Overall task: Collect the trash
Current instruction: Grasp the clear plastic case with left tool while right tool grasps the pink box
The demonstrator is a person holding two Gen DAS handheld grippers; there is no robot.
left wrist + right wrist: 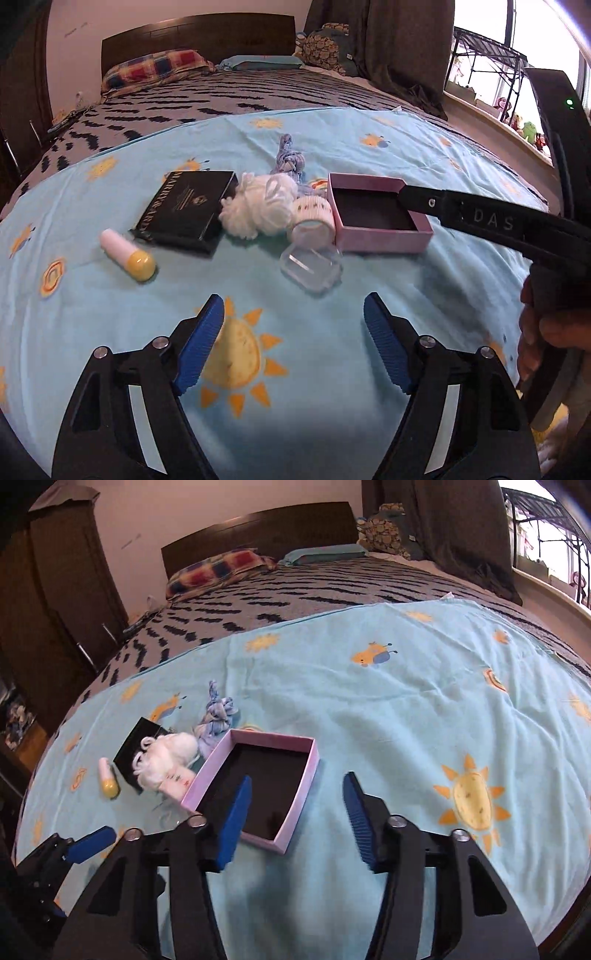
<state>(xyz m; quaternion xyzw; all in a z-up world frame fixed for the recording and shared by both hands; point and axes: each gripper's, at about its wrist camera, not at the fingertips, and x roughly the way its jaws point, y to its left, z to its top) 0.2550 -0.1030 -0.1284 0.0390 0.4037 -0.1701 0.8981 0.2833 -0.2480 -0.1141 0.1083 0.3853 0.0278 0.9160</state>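
Trash is lying clustered on the blue bedsheet beside an empty pink box. Left gripper and right gripper are hovering, fingers apart, gripping nothing.

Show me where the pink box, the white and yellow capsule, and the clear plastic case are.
pink box (301, 797): right wrist view, on its right wall.
white and yellow capsule (127, 254): left wrist view, on its middle.
clear plastic case (310, 266): left wrist view, on its top face.
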